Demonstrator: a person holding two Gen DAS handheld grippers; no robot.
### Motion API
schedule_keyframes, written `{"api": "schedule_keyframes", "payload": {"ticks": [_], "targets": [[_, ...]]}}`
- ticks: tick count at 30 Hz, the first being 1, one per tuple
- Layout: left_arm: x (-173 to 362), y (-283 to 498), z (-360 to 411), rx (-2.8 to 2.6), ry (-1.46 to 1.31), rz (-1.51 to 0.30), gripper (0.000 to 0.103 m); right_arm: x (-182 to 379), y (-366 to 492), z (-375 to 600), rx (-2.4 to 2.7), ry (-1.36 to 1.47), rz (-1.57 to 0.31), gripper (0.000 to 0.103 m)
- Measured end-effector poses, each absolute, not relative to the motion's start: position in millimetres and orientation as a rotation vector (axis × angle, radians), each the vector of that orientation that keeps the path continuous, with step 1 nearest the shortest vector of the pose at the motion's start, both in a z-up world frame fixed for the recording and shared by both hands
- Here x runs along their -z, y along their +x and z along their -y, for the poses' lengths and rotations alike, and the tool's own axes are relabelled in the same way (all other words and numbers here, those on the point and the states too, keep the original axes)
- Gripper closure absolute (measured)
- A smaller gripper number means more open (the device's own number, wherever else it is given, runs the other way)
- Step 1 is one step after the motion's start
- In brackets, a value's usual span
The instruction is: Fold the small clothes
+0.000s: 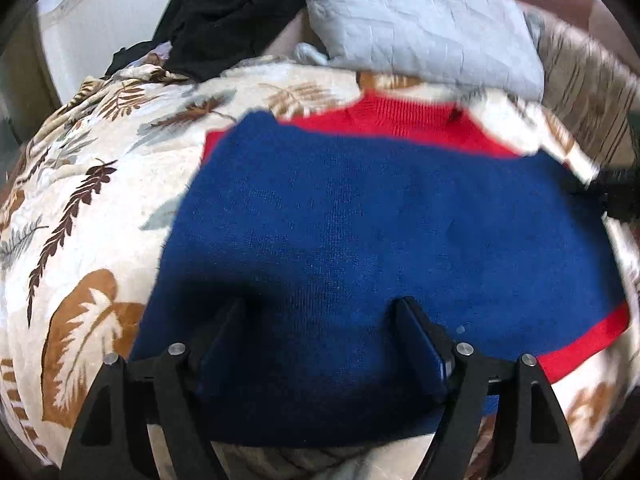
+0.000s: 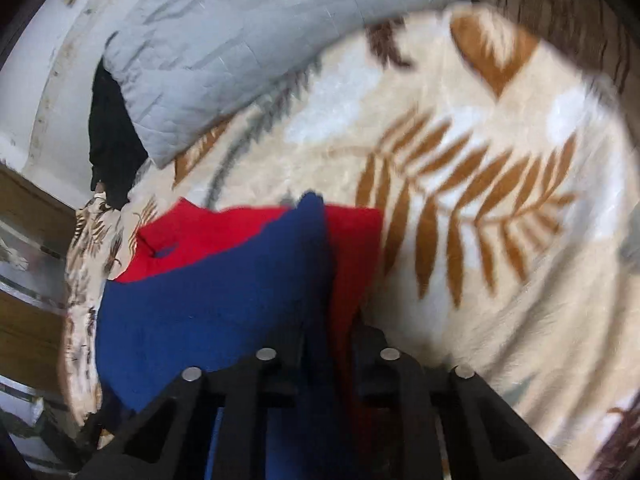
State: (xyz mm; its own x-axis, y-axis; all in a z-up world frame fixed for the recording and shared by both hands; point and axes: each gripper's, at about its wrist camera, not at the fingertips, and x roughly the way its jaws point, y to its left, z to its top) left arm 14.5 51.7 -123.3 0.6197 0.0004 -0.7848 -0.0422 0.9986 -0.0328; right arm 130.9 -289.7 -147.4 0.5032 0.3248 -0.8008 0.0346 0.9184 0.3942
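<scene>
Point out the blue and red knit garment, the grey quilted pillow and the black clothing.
Blue and red knit garment (image 1: 360, 220): left wrist view, blue panel.
Grey quilted pillow (image 1: 420, 16): left wrist view, middle.
Black clothing (image 1: 228, 12): left wrist view, bundle's middle.

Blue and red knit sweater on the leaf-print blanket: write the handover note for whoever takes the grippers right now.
Left gripper: open, jaws wide above the blue and red knit sweater, gripping nothing.
Right gripper: shut on a raised fold of the sweater's blue and red edge.
The sweater lies on the cream leaf-print blanket, blue layer folded over the red. A grey quilted pillow and black clothes sit behind it.
Done: at least one fold.
Left: lay the pinched edge across, flatten, finish folding.
</scene>
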Motion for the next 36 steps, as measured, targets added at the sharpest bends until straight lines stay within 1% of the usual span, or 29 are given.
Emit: {"api": "schedule_keyframes", "payload": {"ticks": [1,3,4,5,6,7,8,9,10,14,16,17,18,20,21,22,23,25,26,27,29,31,32,33,34,35,36], "targets": [[111,9,-52,-0.019,-0.063,-0.838,0.024,140,127,289,-0.168,0.372,-1.009,0.086],[102,6,-49,-0.023,-0.032,-0.777,0.024,142,126,288,-0.137,0.347,-0.993,0.086],[106,9,-47,-0.015,-0.020,-0.790,0.024,155,129,291,-0.122,0.359,-1.024,0.086],[117,16,-45,-0.003,-0.011,-0.841,0.024,165,133,296,-0.118,0.385,-1.044,0.084],[135,26,-45,-0.009,0.002,-0.929,0.024,171,133,304,-0.118,0.439,-1.035,0.080],[146,29,-45,-0.017,0.015,-0.964,0.022,169,131,309,-0.119,0.480,-1.016,0.075],[145,24,-43,-0.017,0.034,-0.921,0.022,164,127,310,-0.090,0.474,-1.009,0.065],[143,22,-40,-0.019,0.051,-0.911,0.022,158,123,310,-0.055,0.445,-1.002,0.048],[142,21,-38,-0.022,0.047,-0.918,0.022,152,119,310,-0.035,0.428,-0.993,0.045],[133,16,-44,-0.014,-0.013,-0.919,0.022,116,98,303,-0.096,0.420,-0.896,0.045],[128,9,-49,-0.005,-0.039,-0.896,0.022,106,93,288,-0.261,0.496,-0.869,0.044],[126,7,-50,-0.007,-0.042,-0.893,0.022,108,95,281,-0.328,0.518,-0.874,0.040],[125,8,-50,-0.007,-0.044,-0.894,0.022,112,96,275,-0.365,0.529,-0.886,0.039],[120,4,-54,-0.007,-0.055,-0.895,0.022,135,108,272,-0.361,0.545,-0.963,0.039],[120,4,-57,-0.005,-0.062,-0.889,0.022,150,114,278,-0.308,0.557,-1.017,0.041],[115,-1,-61,-0.004,-0.070,-0.870,0.022,164,117,291,-0.239,0.599,-1.045,0.047],[112,-4,-65,-0.008,-0.072,-0.857,0.022,164,114,300,-0.225,0.653,-1.022,0.053],[105,-9,-77,-0.020,-0.085,-0.836,0.022,145,107,301,-0.189,0.609,-0.971,0.043],[103,-10,-82,-0.026,-0.095,-0.832,0.022,137,107,297,-0.199,0.587,-0.952,0.034],[102,-12,-89,-0.034,-0.110,-0.825,0.022,130,108,291,-0.230,0.580,-0.940,0.033],[104,-11,-99,-0.055,-0.132,-0.826,0.022,124,108,279,-0.315,0.580,-0.934,0.033],[119,-2,-107,-0.055,-0.164,-0.902,0.022,132,121,270,-0.335,0.559,-0.953,0.032],[131,5,-110,-0.051,-0.167,-0.964,0.022,147,130,272,-0.268,0.533,-0.999,0.032],[138,8,-112,-0.087,-0.143,-1.001,0.022,165,138,280,-0.178,0.533,-1.042,0.037],[139,6,-117,-0.088,-0.153,-1.002,0.022,171,138,288,-0.165,0.600,-1.025,0.042],[136,3,-121,-0.079,-0.180,-0.985,0.022,165,133,293,-0.157,0.655,-0.985,0.043],[131,-2,-126,-0.090,-0.210,-0.955,0.022,157,130,291,-0.151,0.642,-0.970,0.040]]}}
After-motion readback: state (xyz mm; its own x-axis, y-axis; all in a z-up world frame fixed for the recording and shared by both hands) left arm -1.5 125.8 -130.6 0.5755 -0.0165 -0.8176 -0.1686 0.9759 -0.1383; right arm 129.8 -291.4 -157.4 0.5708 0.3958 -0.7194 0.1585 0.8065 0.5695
